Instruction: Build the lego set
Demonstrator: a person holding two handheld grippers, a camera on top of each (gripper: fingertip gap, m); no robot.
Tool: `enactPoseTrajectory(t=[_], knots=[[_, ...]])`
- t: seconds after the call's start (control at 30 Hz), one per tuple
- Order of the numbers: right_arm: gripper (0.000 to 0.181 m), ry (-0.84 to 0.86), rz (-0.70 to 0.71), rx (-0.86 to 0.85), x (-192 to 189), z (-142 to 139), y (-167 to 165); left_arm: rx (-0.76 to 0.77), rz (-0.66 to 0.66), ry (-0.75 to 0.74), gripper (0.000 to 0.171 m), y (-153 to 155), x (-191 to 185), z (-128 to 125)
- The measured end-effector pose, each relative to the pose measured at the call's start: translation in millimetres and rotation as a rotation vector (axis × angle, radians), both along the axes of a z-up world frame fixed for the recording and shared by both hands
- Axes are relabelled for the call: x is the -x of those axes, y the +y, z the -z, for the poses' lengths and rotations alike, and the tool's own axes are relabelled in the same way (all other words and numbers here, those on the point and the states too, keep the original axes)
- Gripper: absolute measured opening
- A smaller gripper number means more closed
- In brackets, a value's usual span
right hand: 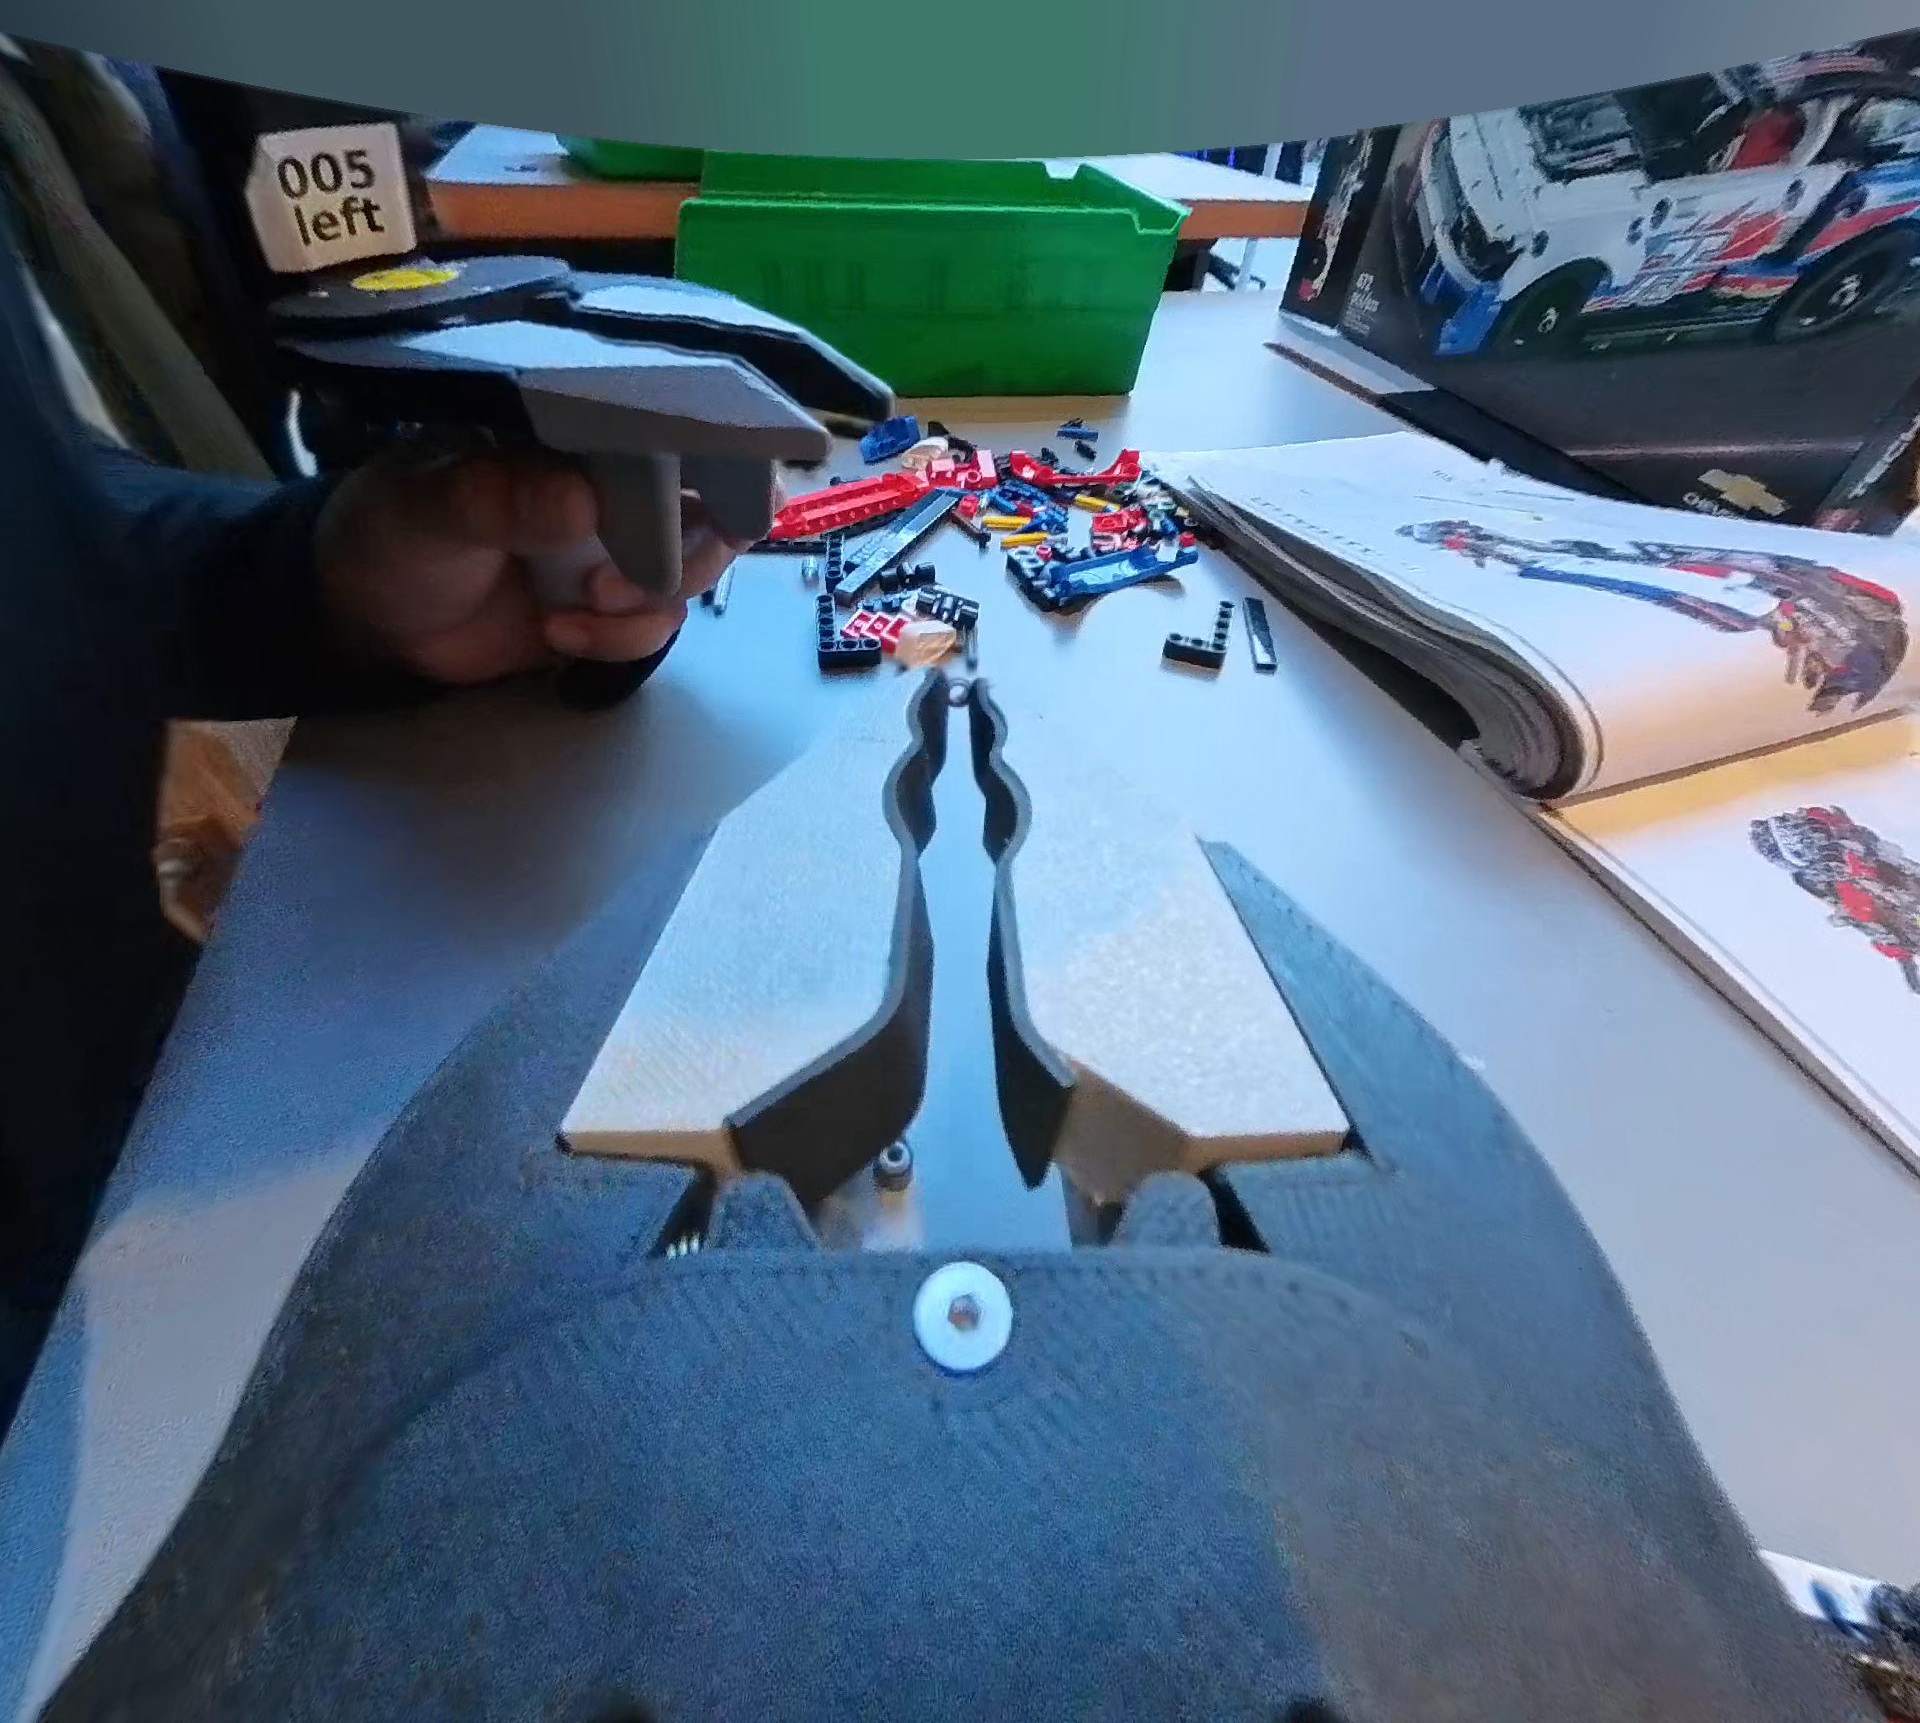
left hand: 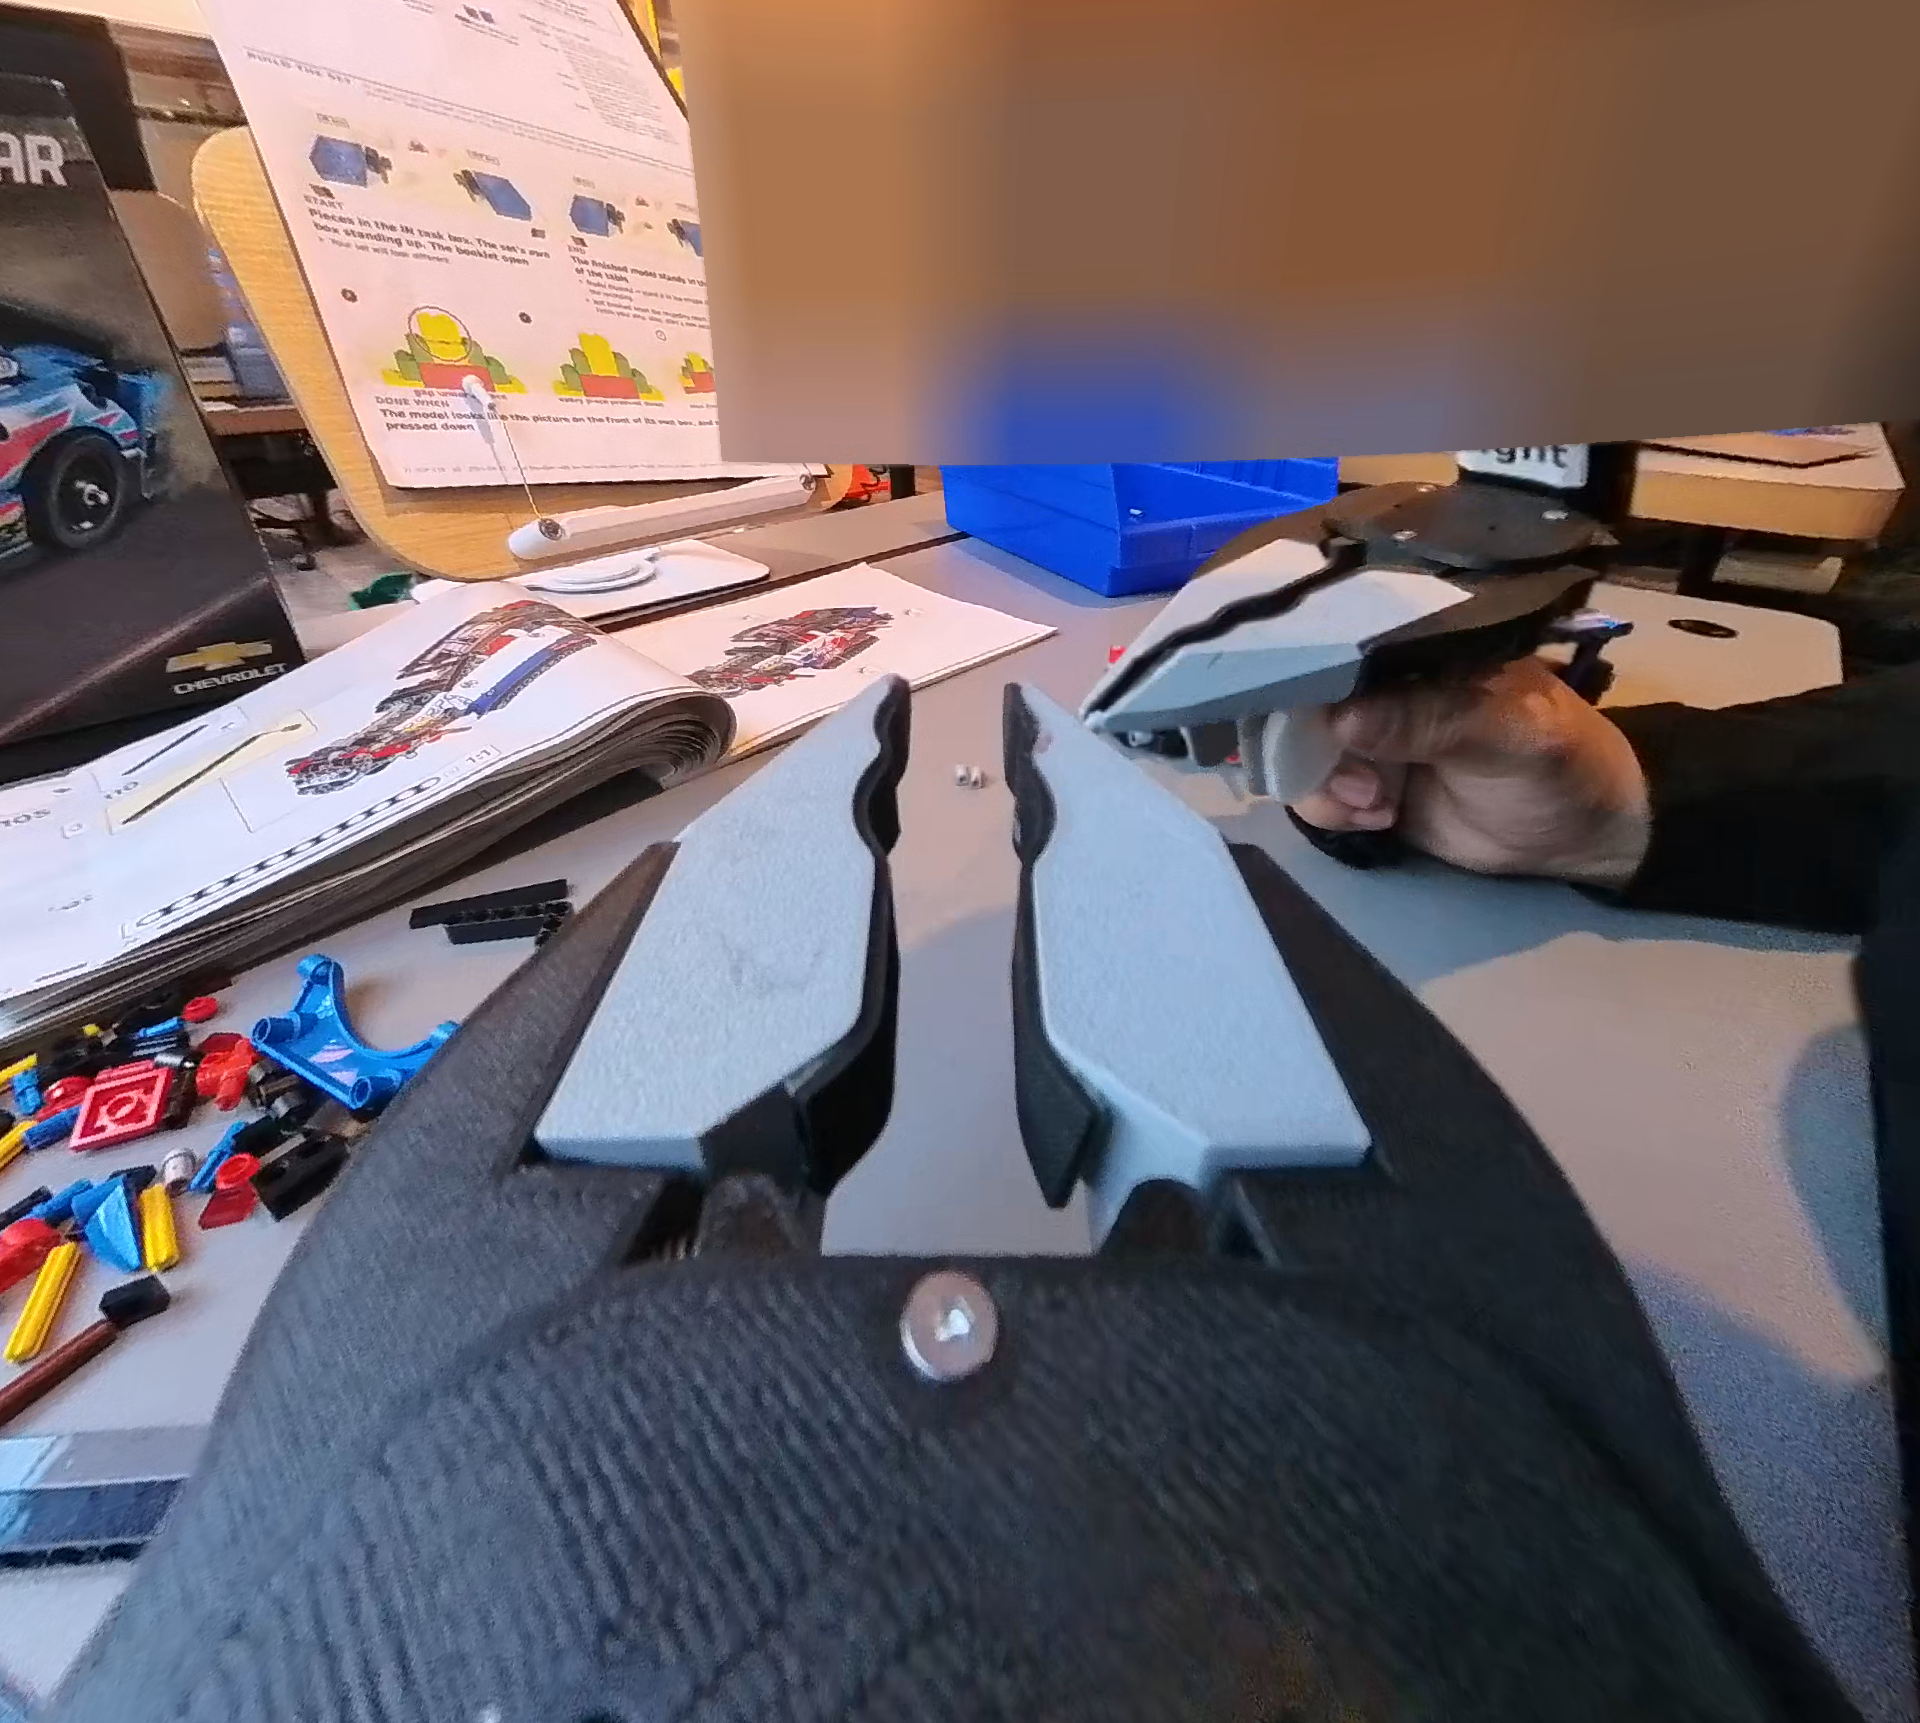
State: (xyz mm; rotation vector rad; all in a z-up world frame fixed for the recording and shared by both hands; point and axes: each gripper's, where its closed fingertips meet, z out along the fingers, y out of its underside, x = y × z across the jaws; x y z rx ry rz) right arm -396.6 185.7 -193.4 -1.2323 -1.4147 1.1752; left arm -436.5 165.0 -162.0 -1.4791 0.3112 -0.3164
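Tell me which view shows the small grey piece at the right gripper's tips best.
Right wrist view: the small grey piece sits between the right gripper fingertips, which have nearly closed around it. Left wrist view shows only a tiny grey piece on the table, possibly another one.

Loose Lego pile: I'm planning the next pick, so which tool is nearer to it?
Left. The left tool hovers right at the edge of the loose Lego pile. The right tool is farther back, pointing toward it.

Warm orange light in left wrist view, cooler grey-blue in right wrist view; strong fisheye bend at edges, soft shadows on table [right hand: 1351, 894], near foreground blurry.
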Motion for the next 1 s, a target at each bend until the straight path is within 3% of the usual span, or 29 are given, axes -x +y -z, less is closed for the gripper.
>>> enactPoseTrajectory(t=[0.53,1.0], knots=[[0.002,-0.119,0.11,-0.083,4.6,16.3,-10.3,-0.009,-0.046,0.127,0.021,-2.0,-9.0,4.8],[0.002,-0.145,0.166,-0.122,-0.5,20.5,-15.7,-0.017,-0.038,0.136,0.021,-5.9,-10.7,4.4]])
